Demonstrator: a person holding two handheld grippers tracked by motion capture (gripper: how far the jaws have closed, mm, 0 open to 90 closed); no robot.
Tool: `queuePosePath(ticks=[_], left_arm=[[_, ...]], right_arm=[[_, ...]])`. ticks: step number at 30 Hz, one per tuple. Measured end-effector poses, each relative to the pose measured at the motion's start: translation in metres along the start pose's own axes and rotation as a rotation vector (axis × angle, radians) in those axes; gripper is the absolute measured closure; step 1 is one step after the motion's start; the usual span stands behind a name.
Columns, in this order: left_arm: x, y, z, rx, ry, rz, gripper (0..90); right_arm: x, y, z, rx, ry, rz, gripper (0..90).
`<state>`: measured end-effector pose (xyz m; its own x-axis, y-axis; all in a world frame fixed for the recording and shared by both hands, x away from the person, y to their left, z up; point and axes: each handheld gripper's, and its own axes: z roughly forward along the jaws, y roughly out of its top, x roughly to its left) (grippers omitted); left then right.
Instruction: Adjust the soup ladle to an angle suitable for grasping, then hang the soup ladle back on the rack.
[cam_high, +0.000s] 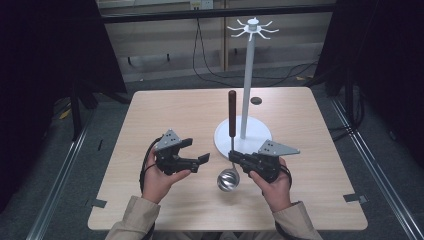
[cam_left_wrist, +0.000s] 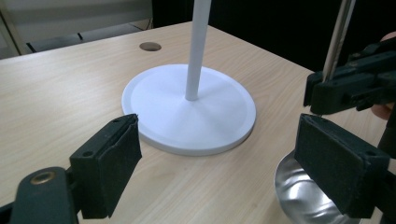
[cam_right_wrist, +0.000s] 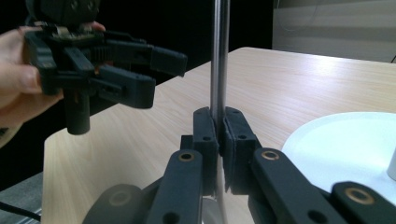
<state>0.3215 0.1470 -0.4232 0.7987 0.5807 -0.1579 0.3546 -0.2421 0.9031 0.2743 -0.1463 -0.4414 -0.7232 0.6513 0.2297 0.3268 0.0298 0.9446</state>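
Ladle stood upright near the table's middle, just before the white stand's base, steel bowl resting on the wood. Right gripper was clamped on the thin metal shaft; left gripper hung beside it, jaws apart, nothing between. Judged: stiff, bowl-heavy, the polished shaft slippery. Best gripped low on the shaft or at the dark wooden handle.

Wooden table, grey floor
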Motion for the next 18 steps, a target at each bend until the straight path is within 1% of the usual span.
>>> queuePosePath(ticks=[2, 3, 4, 6, 7, 8, 13, 14, 16, 18], left_arm=[[0.002, -0.006, -0.002, 0.006, 0.012, -0.005, 12.6], [0.004, -0.010, -0.002, 0.011, 0.011, -0.015, 12.1], [0.005, -0.012, -0.002, 0.020, 0.013, -0.016, 11.6], [0.008, -0.016, -0.002, 0.040, 0.029, -0.021, 10.9], [0.009, -0.017, -0.003, 0.036, 0.026, -0.020, 10.9], [0.010, -0.018, -0.003, 0.028, 0.025, -0.029, 10.8], [0.012, -0.021, -0.006, 0.035, 0.040, -0.033, 8.7], [0.012, -0.023, -0.007, 0.032, 0.050, -0.034, 8.1], [0.013, -0.024, -0.009, 0.036, 0.046, -0.032, 7.5], [0.012, -0.024, -0.010, 0.030, 0.052, -0.033, 7.2]], right_arm=[[0.000, 0.001, 0.000, -0.003, 0.004, 0.005, 85.7], [0.000, 0.002, 0.000, -0.004, 0.007, 0.005, 85.8], [0.000, 0.003, 0.000, -0.002, 0.006, 0.004, 85.7], [0.000, 0.004, -0.001, 0.003, 0.005, 0.000, 85.7], [-0.001, 0.004, -0.001, 0.005, 0.008, 0.000, 85.7], [-0.001, 0.005, -0.001, 0.006, 0.009, 0.000, 85.7], [-0.002, 0.010, 0.000, 0.003, 0.017, 0.000, 85.7], [-0.002, 0.011, 0.001, 0.004, 0.020, -0.001, 85.7], [-0.002, 0.014, 0.002, 0.007, 0.023, -0.006, 85.7], [-0.002, 0.018, 0.003, 0.006, 0.025, -0.008, 85.7]])
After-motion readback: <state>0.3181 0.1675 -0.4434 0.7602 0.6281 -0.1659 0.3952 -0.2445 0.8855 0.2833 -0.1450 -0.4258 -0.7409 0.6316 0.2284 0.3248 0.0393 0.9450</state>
